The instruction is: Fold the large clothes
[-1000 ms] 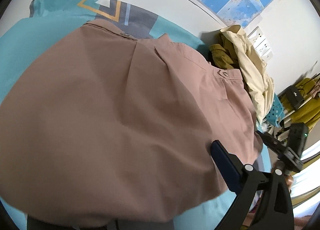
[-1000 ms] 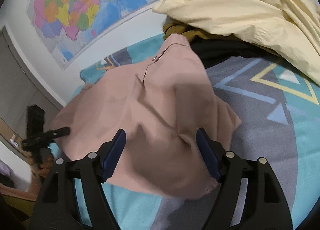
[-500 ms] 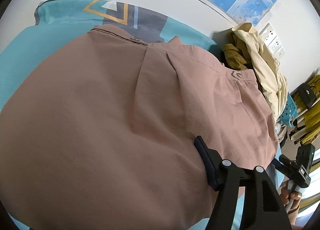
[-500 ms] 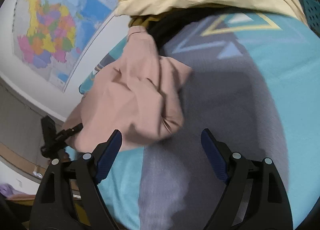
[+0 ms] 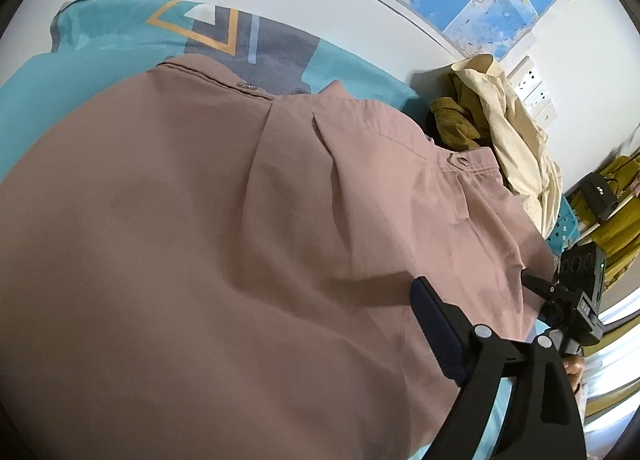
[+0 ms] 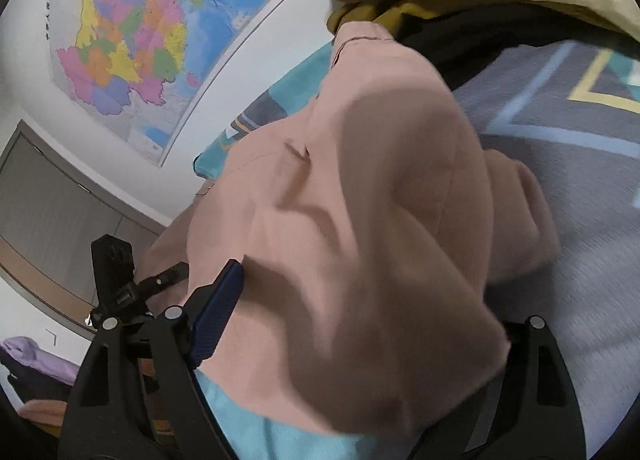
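A dusty-pink shirt lies spread on the teal and grey bed cover and fills most of the left wrist view. My left gripper hovers low over it, jaws opening. Only its right finger shows, resting above the cloth; the left finger is hidden by the shirt. In the right wrist view, a bunched fold of the shirt bulges between the wide jaws of my right gripper, which are closing. Its left finger sits at the cloth's edge, and cloth covers the right finger. Each gripper shows at the shirt's far edge in the other's view.
A heap of cream and mustard clothes lies against the wall at the bed's head, close to the shirt's collar. A wall map hangs above. A teal basket and wall sockets are beyond the heap. Grey cupboard doors stand past the bed.
My right gripper swung out over the bare bed cover, then came back onto the shirt, whose fold now hides its right finger. The left gripper's visible finger moved inward, then out again.
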A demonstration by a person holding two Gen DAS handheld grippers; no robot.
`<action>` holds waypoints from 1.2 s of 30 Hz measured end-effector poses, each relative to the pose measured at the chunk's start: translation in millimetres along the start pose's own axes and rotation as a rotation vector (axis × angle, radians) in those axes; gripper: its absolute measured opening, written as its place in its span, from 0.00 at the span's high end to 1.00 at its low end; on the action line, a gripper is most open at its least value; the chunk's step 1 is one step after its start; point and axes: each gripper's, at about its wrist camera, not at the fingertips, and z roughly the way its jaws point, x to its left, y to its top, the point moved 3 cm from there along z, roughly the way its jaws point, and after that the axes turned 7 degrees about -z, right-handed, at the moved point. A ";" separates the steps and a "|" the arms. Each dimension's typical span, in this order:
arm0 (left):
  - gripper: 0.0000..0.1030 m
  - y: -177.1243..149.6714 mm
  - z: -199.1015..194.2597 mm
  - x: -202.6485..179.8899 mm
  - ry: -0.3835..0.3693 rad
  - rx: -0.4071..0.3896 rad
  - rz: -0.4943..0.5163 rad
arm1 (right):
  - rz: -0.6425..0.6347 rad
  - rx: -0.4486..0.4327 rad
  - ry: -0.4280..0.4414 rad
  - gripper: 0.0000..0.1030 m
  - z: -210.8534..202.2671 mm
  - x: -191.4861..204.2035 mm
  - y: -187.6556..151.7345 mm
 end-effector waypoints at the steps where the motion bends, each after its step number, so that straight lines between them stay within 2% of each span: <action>1: 0.25 0.8 0.9 -0.4 0.026 -0.012 0.009 | 0.005 0.006 0.001 0.30 2.4 -0.8 0.7; 2: 0.41 1.5 1.6 0.0 0.055 -0.024 0.017 | 0.014 0.009 0.003 0.37 4.3 -2.0 1.5; 3: 0.49 2.4 2.5 1.0 0.105 -0.035 0.036 | 0.029 0.012 0.009 0.46 5.7 -4.5 2.3; 4: 0.54 2.8 2.5 2.1 0.111 -0.033 0.045 | 0.048 0.012 0.013 0.50 6.7 -7.5 3.4; 6: 0.54 5.2 2.1 5.8 0.089 -0.026 0.030 | 0.076 -0.004 0.042 0.53 5.6 -13.8 3.7; 9: 0.47 6.4 3.2 5.2 0.075 -0.022 0.029 | 0.063 -0.007 0.022 0.54 8.4 -11.9 5.0; 12: 0.43 7.2 7.0 -0.2 0.110 -0.025 0.041 | 0.024 -0.004 0.009 0.48 12.8 -5.2 7.5; 21: 0.42 10.0 11.5 -5.0 0.146 -0.032 0.032 | -0.011 0.016 -0.038 0.49 26.9 -2.2 21.4; 22: 0.42 10.2 11.7 -5.0 0.147 -0.035 0.031 | -0.019 0.019 -0.047 0.50 27.9 -1.6 22.2; 24: 0.42 11.1 11.8 -4.9 0.147 -0.039 0.028 | -0.034 0.031 -0.064 0.63 30.5 -1.1 23.4; 26: 0.43 12.2 12.3 -4.8 0.147 -0.043 0.025 | -0.032 0.048 -0.059 0.69 33.9 -2.1 25.1; 29: 0.49 13.4 12.9 -3.4 0.159 -0.054 0.029 | -0.015 0.049 -0.041 0.70 35.4 -5.5 27.7; 32: 0.54 15.8 13.6 -2.0 0.161 -0.069 0.019 | 0.014 0.039 -0.007 0.66 37.6 -10.6 29.1; 35: 0.62 18.0 14.8 -2.7 0.178 -0.077 0.016 | -0.002 0.046 0.007 0.82 40.0 -7.1 31.7; 36: 0.64 19.6 14.2 -1.4 0.174 -0.071 0.002 | -0.012 0.045 0.011 0.83 40.0 -4.1 33.5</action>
